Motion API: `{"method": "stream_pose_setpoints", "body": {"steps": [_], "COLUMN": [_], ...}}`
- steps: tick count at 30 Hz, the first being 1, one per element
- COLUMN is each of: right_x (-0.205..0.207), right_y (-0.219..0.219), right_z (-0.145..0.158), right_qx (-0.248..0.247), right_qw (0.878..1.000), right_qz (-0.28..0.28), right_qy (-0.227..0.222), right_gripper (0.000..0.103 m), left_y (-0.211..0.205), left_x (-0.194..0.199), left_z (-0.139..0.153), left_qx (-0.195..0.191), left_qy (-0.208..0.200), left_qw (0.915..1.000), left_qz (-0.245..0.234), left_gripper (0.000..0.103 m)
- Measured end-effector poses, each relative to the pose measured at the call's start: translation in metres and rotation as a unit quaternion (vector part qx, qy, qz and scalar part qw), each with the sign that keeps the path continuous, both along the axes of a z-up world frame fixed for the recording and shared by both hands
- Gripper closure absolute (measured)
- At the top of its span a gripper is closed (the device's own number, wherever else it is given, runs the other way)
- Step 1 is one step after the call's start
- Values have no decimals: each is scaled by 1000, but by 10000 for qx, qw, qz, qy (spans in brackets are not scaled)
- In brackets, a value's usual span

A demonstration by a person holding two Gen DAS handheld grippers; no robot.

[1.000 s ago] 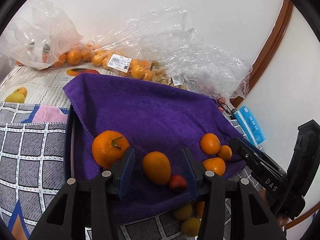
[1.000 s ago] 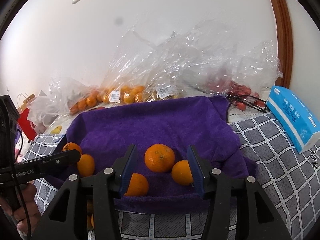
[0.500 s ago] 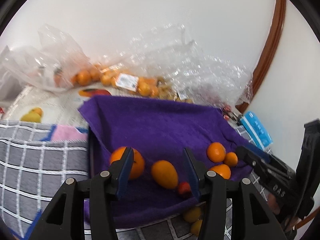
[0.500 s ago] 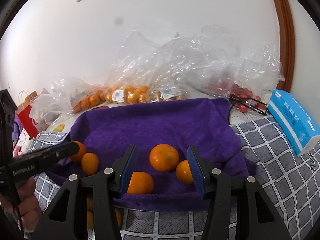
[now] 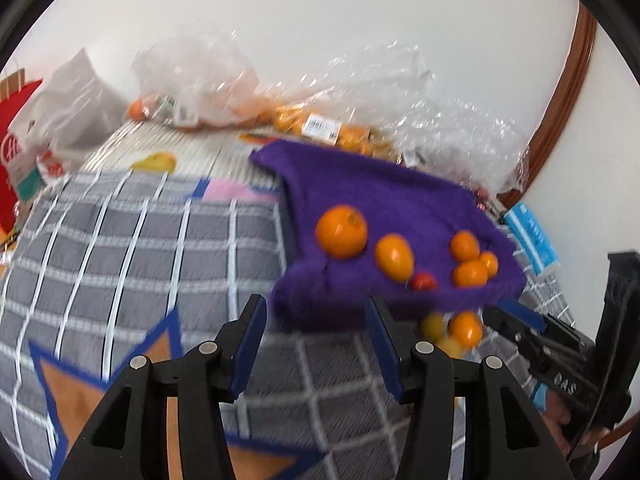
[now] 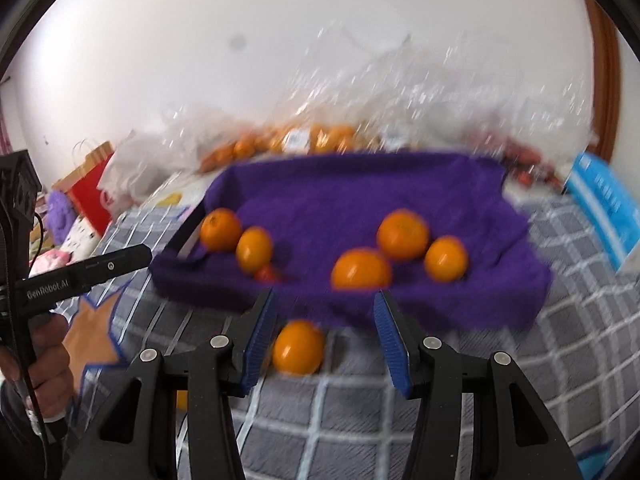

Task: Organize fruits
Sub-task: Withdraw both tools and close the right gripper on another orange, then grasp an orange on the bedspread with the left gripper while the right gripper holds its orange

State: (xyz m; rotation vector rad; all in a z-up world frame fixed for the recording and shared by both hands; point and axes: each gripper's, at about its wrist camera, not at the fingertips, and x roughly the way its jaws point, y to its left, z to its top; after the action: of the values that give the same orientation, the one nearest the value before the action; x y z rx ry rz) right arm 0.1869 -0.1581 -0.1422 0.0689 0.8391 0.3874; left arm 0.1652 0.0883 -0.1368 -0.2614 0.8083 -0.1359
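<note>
Both grippers, left [image 5: 314, 346] and right [image 6: 324, 330], jaws apart and empty, right's just narrowing, before oranges [image 6: 402, 234] on purple towel [image 6: 360, 196]

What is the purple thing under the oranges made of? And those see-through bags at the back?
The purple cloth looks like soft terry fabric, probably a towel: it has a fuzzy, matte surface and it sags in folds at its edges. The clear bags look like thin plastic film: they are see-through, crinkled and throw shiny glints. The blur hides finer detail.

Plain white wall [image 5: 320, 20]; brown wooden trim [image 5: 568, 92]; grey checked bedcover [image 5: 120, 240]
</note>
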Motion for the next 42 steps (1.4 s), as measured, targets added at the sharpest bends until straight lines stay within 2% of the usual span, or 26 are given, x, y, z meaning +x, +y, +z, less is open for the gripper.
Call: {"method": "stream_pose_setpoints", "body": {"steps": [5, 6, 7, 8, 11, 13, 17, 21, 24, 25, 28, 31, 37, 39, 42], "right_x": [1, 2, 4, 3, 1, -1, -13, -10, -3, -3, -7, -12, -19, -22, -27], "right_y": [10, 13, 17, 17, 13, 8, -10, -21, -13, -10, -9, -17, -26, -31, -38], "right_z": [-15, -18, -22, -22, -21, -20, -12, -22, -30, -31, -29, -24, -16, -14, -12], "right_qx": [122, 38, -110, -113, -60, -4, -268, -204, -517, -652, -534, -413, -391, -438, -568], "right_qw": [9995, 9993, 9990, 9989, 9990, 9993, 9996, 9992, 9974, 9967, 9978, 9987, 9984, 9978, 9967], "right_qz": [131, 159, 197, 203, 182, 131, -112, -166, -190, -183, -60, -192, -419, -488, -556], "right_qy": [254, 322, 398, 404, 398, 352, 21, 304, 475, 452, 388, 214, 12, -67, -167], "right_gripper": [61, 66, 71, 71, 71, 71, 71, 71, 71, 71, 71, 71, 71, 71, 71], "left_y": [-7, -8, -8, -7, -5, -6, -4, 0, 0, 0, 1, 1, 1, -8, -33], "left_x": [-15, -16, -16, -17, -24, -23, -19, -19, -18, -19, -18, -20, -36, -41, -49], "left_z": [-16, -20, -24, -25, -20, -21, -24, -26, -26, -26, -27, -27, -26, -24, -21], "left_qx": [139, 206, 270, 245, 128, 125, 35, -110, -104, -116, -166, -44, 73, 276, 368], "left_qy": [82, 10, 155, 187, -70, -20, 100, 142, 147, 144, 179, 233, 246, 261, 247], "left_qw": [9998, 9998, 9995, 9995, 9999, 9999, 9999, 9998, 9998, 9998, 9996, 9997, 9993, 9991, 9987], "left_qz": [-74, -68, -17, -12, -7, -43, -12, 64, 109, 115, 120, 69, 290, 210, -251], "left_gripper": [54, 54, 56, 56, 54, 54, 54, 55, 56, 56, 56, 56, 56, 56, 56]}}
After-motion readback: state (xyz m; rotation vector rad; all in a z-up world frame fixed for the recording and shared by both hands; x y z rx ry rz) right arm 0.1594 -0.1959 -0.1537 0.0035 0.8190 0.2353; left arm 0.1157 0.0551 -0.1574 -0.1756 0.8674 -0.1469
